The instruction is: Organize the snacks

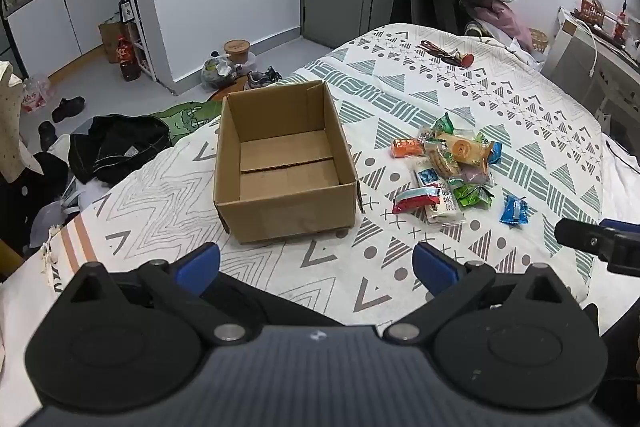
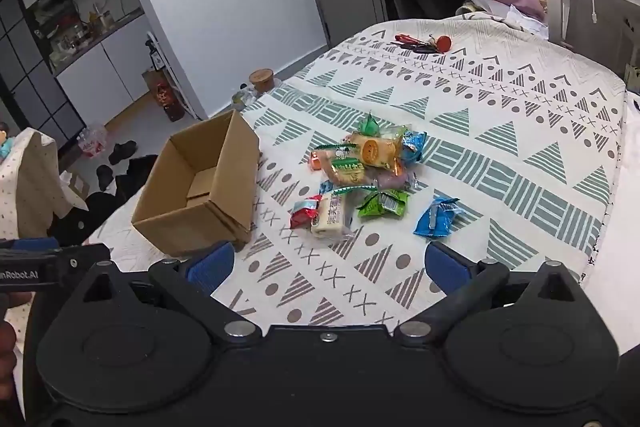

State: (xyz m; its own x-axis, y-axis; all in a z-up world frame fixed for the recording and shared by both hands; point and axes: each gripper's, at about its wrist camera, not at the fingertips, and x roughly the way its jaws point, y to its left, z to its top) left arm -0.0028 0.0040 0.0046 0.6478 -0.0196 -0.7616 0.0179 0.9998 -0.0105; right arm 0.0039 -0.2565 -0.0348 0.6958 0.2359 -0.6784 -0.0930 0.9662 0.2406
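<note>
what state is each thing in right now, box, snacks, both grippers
box: open top, upright on the bed, nothing inside
snacks: loose pile on the bed beside the box, none boxed
blue packet: lying apart from the pile
left gripper: open, holding nothing
right gripper: open, holding nothing
keys: lying at the far end of the bed
</note>
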